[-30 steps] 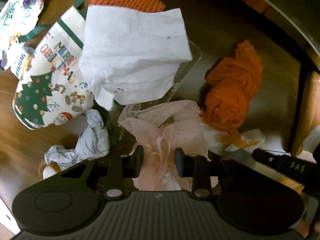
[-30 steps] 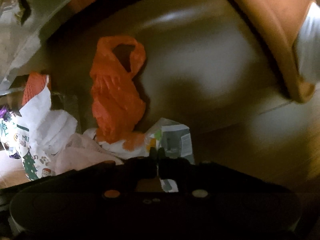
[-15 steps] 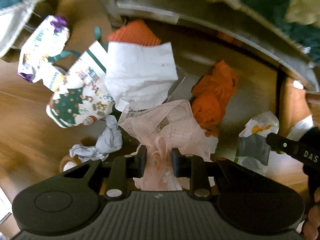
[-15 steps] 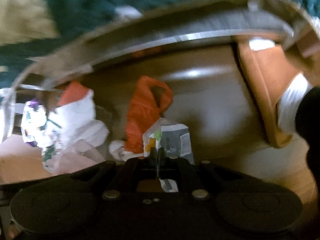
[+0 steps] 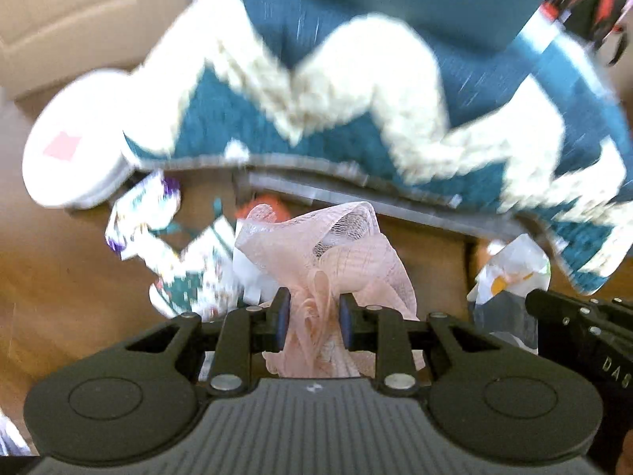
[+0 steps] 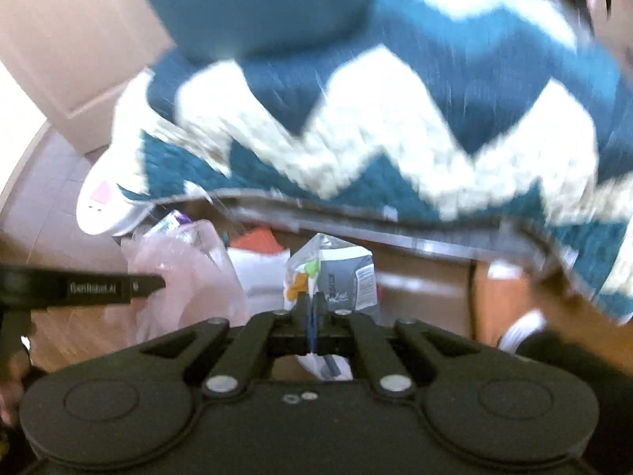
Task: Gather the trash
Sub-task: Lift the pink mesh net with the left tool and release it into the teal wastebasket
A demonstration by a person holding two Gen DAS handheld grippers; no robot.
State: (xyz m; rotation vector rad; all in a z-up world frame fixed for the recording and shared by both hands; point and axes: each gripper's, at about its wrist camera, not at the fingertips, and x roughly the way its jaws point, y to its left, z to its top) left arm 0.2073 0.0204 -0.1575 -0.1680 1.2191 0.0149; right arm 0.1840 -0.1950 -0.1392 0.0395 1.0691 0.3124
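My left gripper (image 5: 310, 318) is shut on a pink mesh bag (image 5: 340, 245) and holds it up off the wooden floor. My right gripper (image 6: 312, 312) is shut on a grey and white plastic wrapper (image 6: 336, 273), also lifted. The wrapper also shows in the left wrist view (image 5: 510, 277), and the pink mesh bag shows in the right wrist view (image 6: 186, 273). More trash lies under the bed: a Christmas-print bag (image 5: 194, 281), a purple and white wrapper (image 5: 142, 213) and white paper (image 6: 261, 273).
A bed with a teal and white zigzag blanket (image 5: 356, 91) overhangs the floor, with its metal frame rail (image 5: 395, 206) just below. A white round device (image 5: 75, 150) stands at the left by a beige door (image 5: 67, 12). The view is motion-blurred.
Both grippers have risen and pulled back from under the bed, carrying the pink mesh bag and the wrapper. The bed blanket has come into view and the floor trash has dropped away.
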